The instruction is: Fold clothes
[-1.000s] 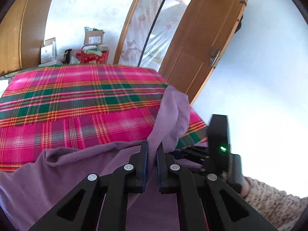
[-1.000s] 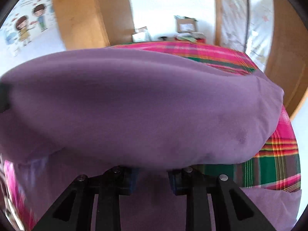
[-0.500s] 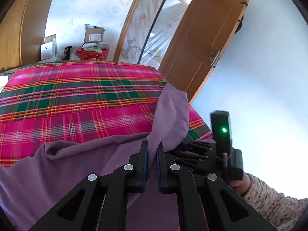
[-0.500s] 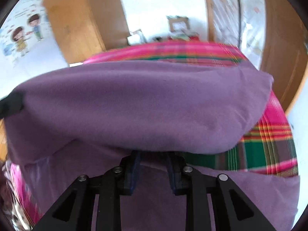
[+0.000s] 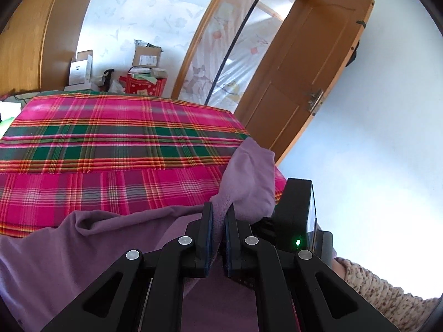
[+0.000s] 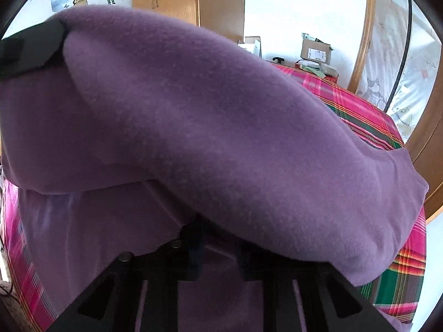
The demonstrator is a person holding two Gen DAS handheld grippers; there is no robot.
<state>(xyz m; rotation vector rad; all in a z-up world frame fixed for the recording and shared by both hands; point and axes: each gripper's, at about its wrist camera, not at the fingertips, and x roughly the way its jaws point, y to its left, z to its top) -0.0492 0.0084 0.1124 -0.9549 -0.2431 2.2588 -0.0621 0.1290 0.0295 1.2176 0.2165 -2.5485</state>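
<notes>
Purple fleece garment (image 5: 83, 249) lies on the bed, one edge pinched between the closed jaws of the left gripper (image 5: 218, 221). The right gripper (image 6: 218, 238), just beside it, has just been closing; draped fleece hides its tips, so a grip cannot be told. Beyond spreads the plaid blanket (image 5: 110, 144), then boxes (image 5: 146, 55) and a wooden door (image 5: 304, 69).

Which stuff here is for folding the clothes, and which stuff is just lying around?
For the folding:
purple fleece garment
left gripper, pinching its edge
right gripper, jaws just closing under the fleece
plaid bedspread underneath

Just lying around:
cardboard boxes
red bag
wooden door
</notes>
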